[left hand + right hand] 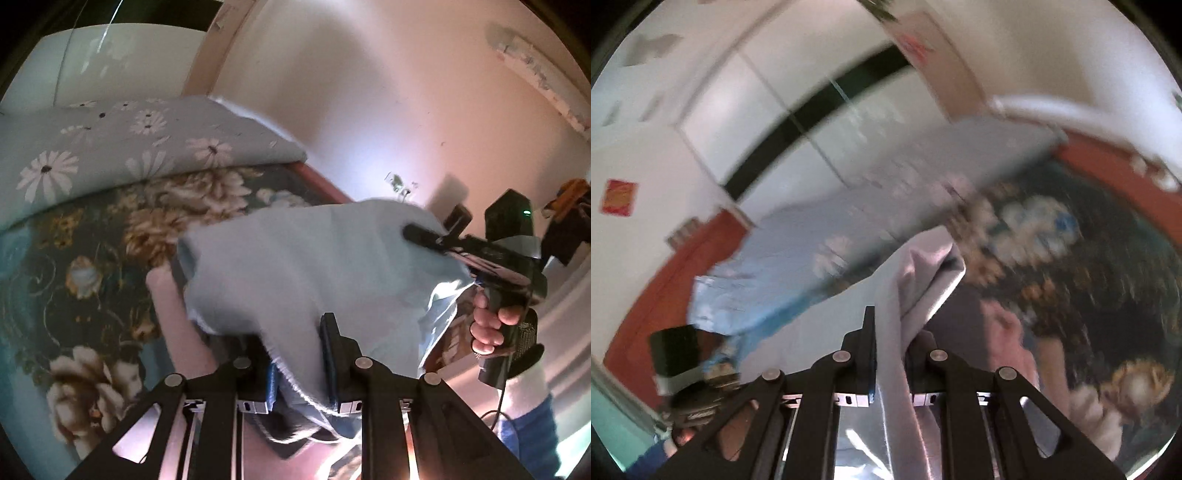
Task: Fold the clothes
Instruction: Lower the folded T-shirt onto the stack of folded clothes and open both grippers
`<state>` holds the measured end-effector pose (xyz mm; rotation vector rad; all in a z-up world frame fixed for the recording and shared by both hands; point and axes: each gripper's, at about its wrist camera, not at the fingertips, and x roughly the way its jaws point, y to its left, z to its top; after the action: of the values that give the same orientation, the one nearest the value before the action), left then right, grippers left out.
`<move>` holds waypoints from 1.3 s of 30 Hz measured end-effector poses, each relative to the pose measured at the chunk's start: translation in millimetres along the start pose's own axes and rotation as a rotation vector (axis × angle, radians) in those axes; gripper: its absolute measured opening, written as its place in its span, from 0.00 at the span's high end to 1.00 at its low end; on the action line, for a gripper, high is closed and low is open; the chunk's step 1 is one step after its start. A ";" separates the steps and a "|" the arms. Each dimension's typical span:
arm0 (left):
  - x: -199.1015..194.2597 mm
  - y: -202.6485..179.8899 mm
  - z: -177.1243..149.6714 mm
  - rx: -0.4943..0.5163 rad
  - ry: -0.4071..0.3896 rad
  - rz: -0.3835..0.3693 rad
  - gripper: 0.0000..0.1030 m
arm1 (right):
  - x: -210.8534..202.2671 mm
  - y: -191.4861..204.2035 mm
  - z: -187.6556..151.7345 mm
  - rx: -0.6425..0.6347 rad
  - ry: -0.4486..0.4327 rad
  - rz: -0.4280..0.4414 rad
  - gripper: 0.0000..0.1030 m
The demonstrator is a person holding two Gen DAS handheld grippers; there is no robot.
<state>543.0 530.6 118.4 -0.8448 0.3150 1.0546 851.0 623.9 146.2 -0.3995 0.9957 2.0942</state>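
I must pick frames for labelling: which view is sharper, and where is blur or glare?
Left wrist view: sharper, though the light blue garment smears at its edges and glare washes the wall. Right wrist view: heavy motion blur over the floral bedspread and quilt; only the right gripper is crisp.

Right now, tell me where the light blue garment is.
The light blue garment hangs in the air above the floral bedspread, pinched between the left gripper and the right gripper.
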 end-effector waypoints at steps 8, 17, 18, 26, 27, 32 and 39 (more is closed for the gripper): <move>-5.7 4.6 -6.9 -0.014 0.018 -0.033 0.76 | 16.3 -50.9 -25.3 0.171 -0.022 0.085 0.78; -48.8 -19.5 12.6 0.118 -0.107 0.057 0.62 | -42.0 -25.6 -16.7 0.070 -0.140 -0.175 0.47; -53.4 -24.1 15.4 0.132 -0.127 0.067 0.60 | -45.8 -13.8 -16.3 0.029 -0.149 -0.190 0.47; -12.9 -85.2 5.4 0.348 -0.043 0.188 0.56 | -8.2 68.8 -25.9 -0.226 -0.060 -0.192 0.45; -9.3 -83.5 0.6 0.358 -0.033 0.207 0.56 | -3.6 70.4 -31.6 -0.245 -0.043 -0.210 0.45; -3.0 -57.6 -22.9 0.334 -0.010 0.180 0.55 | -12.2 45.8 -64.9 -0.233 -0.044 -0.276 0.45; -14.5 -60.1 -34.8 0.310 -0.021 0.138 0.53 | -19.9 37.4 -90.5 -0.225 -0.081 -0.273 0.45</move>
<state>593.1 482.1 131.8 -0.5391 0.5106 1.1066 832.0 529.8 118.4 -0.5278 0.6216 1.9598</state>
